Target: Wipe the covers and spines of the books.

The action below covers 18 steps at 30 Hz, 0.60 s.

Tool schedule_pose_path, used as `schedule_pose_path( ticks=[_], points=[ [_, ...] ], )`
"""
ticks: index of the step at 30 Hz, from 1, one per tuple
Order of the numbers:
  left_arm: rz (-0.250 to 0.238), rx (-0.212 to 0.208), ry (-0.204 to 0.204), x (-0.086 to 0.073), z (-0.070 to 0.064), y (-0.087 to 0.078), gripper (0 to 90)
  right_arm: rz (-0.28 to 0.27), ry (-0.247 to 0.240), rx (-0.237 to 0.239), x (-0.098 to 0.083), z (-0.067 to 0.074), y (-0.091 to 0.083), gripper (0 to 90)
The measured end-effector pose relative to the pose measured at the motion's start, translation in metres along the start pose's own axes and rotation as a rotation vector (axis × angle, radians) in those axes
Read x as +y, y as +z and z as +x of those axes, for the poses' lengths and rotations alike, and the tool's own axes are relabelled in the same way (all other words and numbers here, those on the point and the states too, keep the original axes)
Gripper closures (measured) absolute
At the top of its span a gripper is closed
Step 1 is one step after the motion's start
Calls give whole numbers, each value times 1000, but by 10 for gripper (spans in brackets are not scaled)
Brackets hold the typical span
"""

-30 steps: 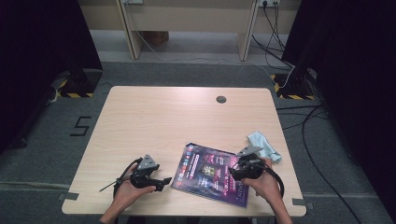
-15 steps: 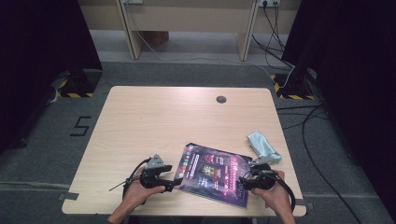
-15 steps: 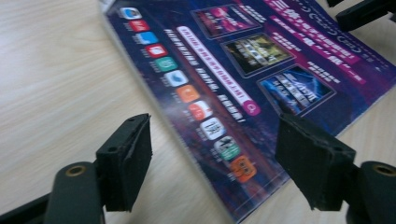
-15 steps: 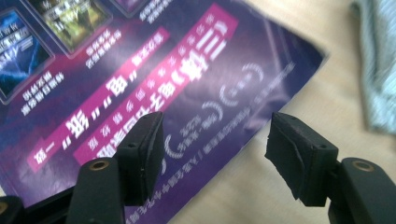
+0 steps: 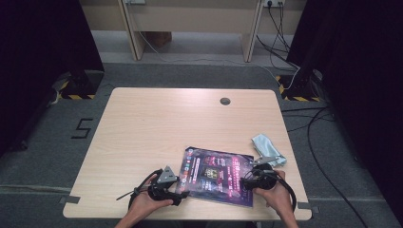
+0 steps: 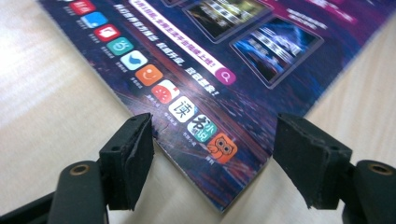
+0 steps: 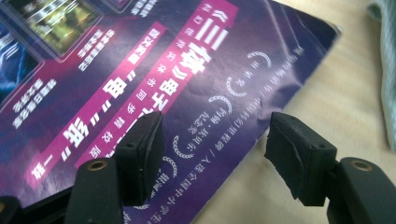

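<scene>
Nearest, by the front edge of the table (image 5: 142, 118): two hands, a gripper in each, set at either end of a poster (image 5: 216, 173). On the left, the left gripper (image 5: 183, 192) aimed at the poster's near left corner, jaws apart though just now closing in, that corner lying between the pads (image 6: 135, 149) in the left gripper view, flat on the wood and not yet pinched. On the right, the right gripper (image 5: 247, 183) at the poster's right end, jaws likewise apart, straddling the creased paper edge in the right gripper view, one pad (image 7: 144, 144) over the print, the other over bare wood, nothing clamped. Between them, the poster itself: dark purple, printed side up, lying flat and slightly askew on the near right part of the table. Just beyond its far right corner, a pale blue-green cloth (image 5: 267, 147), crumpled, near the right gripper but untouched. Farther off, bare wood up to a small round hole (image 5: 225, 101) near the back edge. Judged from all this, early in the work: both tools lined up on the poster's ends, the approach as good as done; left to do, closing on the paper on both sides and then lifting, folding or moving it, none of that begun.
</scene>
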<state>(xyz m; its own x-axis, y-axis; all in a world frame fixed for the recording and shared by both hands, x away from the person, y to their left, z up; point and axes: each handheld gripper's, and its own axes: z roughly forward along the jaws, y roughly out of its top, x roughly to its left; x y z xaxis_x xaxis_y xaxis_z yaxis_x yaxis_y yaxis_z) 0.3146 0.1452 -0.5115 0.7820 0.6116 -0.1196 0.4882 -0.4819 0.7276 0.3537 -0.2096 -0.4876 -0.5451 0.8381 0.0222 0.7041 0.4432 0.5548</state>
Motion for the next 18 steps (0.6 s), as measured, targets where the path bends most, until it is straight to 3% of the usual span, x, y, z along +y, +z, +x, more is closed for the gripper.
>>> schedule_pose_path(
  ticks=[7,15,18],
  points=[
    [-3,-38,-29,-5,-8,-5,306,-15,-31,-30,23,-8,15,403],
    [-4,-75,-12,-6,-21,-3,282,-26,-89,-123,55,-8,34,407],
    [-9,-112,-12,-6,-26,-1,289,-56,-77,-142,63,-11,42,406]
  ],
)
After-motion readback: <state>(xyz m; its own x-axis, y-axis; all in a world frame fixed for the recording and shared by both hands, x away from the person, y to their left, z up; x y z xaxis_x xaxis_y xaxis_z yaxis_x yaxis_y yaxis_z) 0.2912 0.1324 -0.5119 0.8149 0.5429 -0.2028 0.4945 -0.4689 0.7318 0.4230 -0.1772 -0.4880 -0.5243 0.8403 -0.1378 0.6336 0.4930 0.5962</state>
